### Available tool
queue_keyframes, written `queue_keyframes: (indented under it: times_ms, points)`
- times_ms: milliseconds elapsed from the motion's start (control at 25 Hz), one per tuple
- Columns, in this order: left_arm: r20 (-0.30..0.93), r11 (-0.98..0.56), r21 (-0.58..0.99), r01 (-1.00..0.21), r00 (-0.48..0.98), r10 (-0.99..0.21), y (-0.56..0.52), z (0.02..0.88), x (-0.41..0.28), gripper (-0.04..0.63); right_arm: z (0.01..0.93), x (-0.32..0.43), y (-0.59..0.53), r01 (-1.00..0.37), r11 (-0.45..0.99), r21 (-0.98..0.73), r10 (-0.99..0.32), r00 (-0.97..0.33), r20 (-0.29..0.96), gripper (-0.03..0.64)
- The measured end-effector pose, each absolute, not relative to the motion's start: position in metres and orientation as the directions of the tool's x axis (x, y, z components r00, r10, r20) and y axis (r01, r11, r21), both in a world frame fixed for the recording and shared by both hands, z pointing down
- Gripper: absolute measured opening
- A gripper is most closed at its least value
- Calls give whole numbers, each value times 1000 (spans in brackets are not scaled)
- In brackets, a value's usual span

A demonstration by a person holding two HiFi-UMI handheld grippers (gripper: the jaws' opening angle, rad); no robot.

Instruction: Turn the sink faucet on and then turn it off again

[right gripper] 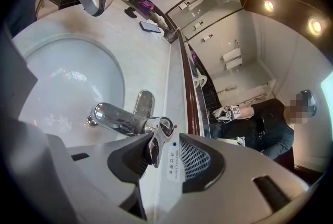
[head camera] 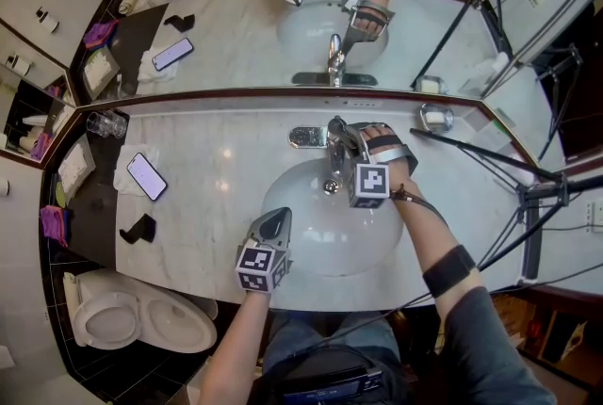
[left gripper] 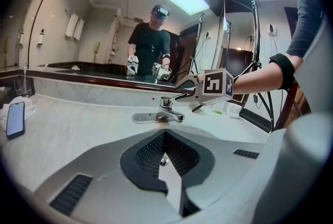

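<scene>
So, right tool [right gripper: 162,159] partly open, faucet [head camera: 332,136] lever [right gripper: 155,140] sits between pads, gap showing on one side. Faucet at tabletop [head camera: 217,158] back edge, behind sink [head camera: 283,191]. Left tool [left gripper: 164,135] tips together, empty, over sink's front rim.

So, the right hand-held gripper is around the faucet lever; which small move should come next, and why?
Probably close the right hand-held gripper onto the faucet lever before moving it. The lever stands between the jaws, yet a gap shows beside one pad, so pushing now might let it slip.
</scene>
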State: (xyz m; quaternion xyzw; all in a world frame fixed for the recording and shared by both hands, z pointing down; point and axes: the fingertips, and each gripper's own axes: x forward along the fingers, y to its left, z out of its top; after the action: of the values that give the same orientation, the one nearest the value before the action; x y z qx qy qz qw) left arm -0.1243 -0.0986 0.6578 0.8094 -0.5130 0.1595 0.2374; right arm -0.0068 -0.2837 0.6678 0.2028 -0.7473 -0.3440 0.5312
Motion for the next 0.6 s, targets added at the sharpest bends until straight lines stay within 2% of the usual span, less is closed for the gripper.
queue_keyframes:
  times_ms: [600]
  points:
    - [481,-343,219,-914,407,-777,-102,638,-137,-12,664,-14,-295,52,799,600,-555,-322,767,172]
